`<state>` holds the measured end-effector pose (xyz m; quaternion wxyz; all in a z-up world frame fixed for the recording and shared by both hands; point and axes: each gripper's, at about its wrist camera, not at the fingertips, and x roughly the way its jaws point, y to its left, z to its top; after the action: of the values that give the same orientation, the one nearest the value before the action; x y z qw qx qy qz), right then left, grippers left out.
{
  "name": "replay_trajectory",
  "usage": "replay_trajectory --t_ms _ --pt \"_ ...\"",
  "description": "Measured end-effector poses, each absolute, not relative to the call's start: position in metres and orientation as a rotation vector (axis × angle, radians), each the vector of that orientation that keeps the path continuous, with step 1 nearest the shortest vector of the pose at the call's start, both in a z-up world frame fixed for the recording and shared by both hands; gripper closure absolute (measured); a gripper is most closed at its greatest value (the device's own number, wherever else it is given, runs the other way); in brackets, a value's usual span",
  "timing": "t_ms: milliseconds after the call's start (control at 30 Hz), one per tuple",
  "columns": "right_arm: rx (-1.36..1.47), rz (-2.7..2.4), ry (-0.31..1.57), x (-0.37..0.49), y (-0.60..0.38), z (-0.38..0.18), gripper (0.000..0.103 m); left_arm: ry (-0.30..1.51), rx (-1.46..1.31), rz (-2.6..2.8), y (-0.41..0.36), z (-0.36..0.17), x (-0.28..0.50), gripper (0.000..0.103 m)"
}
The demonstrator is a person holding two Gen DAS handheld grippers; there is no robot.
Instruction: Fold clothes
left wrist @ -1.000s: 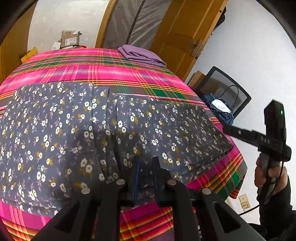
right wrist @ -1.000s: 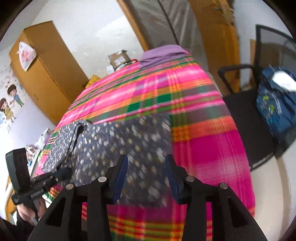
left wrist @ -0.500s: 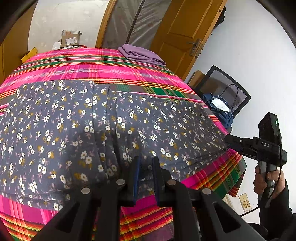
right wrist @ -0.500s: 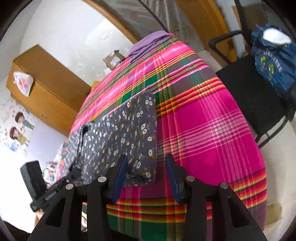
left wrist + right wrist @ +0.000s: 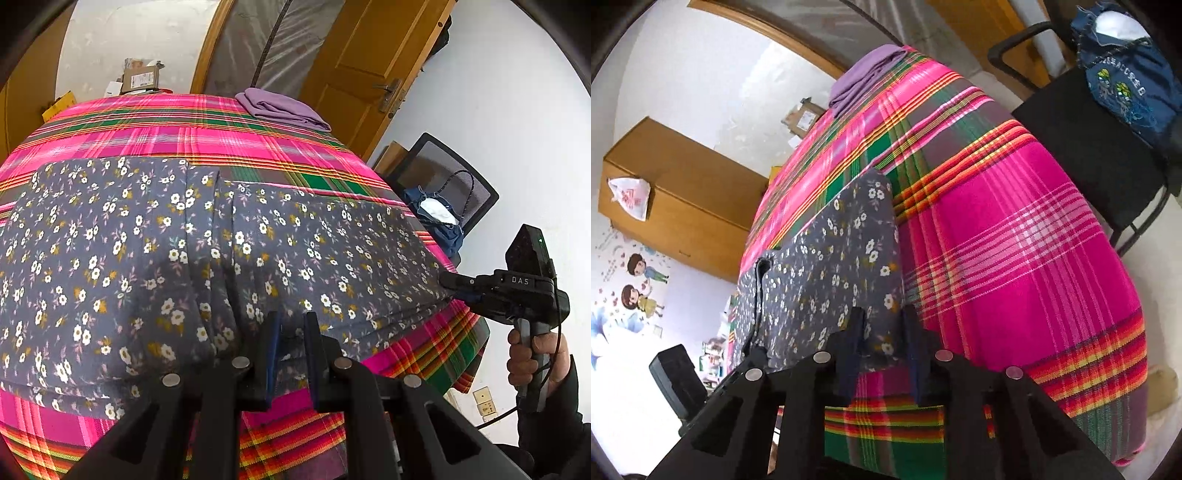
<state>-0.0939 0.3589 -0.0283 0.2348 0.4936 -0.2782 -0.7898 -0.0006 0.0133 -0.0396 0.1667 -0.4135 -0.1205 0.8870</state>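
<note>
Where the near hem of the floral garment [image 5: 229,258] bunched up, the left tongs [image 5: 291,332] were pinching a fold of it between their pads, at the middle of the near edge. The right tongs [image 5: 882,332] had just been closing, and the garment's near right corner lay between their pads, apparently gripped; in the left wrist view their tips met that same corner at the cloth's right end, with the person's right hand [image 5: 532,354] on the handle. The garment, grey with small white flowers, lay spread flat across the near half of the surface, lengthwise from left to right. It rested on a pink plaid cover [image 5: 1015,240]. A folded purple cloth [image 5: 284,110] sat at the far edge, well apart. A black chair [image 5: 1100,147] carrying a blue bag [image 5: 1126,85] stood beside the right side.
</note>
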Motion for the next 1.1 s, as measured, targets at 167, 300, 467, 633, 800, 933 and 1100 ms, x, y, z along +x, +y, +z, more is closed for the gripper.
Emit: replay_trajectory --t_ms 167,300,467,633,800,933,1100 --pt "1.364 -2.165 -0.767 -0.098 0.357 -0.028 0.082 -0.338 -1.175 2.526 0.014 -0.040 -0.001 0.090" --pt "1.359 -2.190 -0.727 -0.098 0.355 -0.026 0.082 -0.342 -1.172 2.527 0.014 -0.040 -0.001 0.090" --pt "1.322 -2.220 -0.724 -0.094 0.354 -0.027 0.089 -0.329 -1.166 2.530 0.015 -0.041 0.000 0.090" --pt "1.272 -2.208 -0.742 -0.091 0.354 -0.019 0.090 -0.333 -1.161 2.528 0.014 -0.041 0.000 0.090" --pt "1.326 -2.161 -0.796 -0.096 0.356 -0.029 0.086 -0.335 -1.160 2.527 0.014 -0.042 0.000 0.090" --pt "1.342 -2.151 -0.806 -0.096 0.357 -0.031 0.080 -0.326 -1.166 2.531 0.016 -0.041 0.000 0.090" --pt "1.339 -2.173 -0.751 -0.097 0.351 -0.028 0.077 -0.306 -1.182 2.539 0.018 -0.041 -0.001 0.090"
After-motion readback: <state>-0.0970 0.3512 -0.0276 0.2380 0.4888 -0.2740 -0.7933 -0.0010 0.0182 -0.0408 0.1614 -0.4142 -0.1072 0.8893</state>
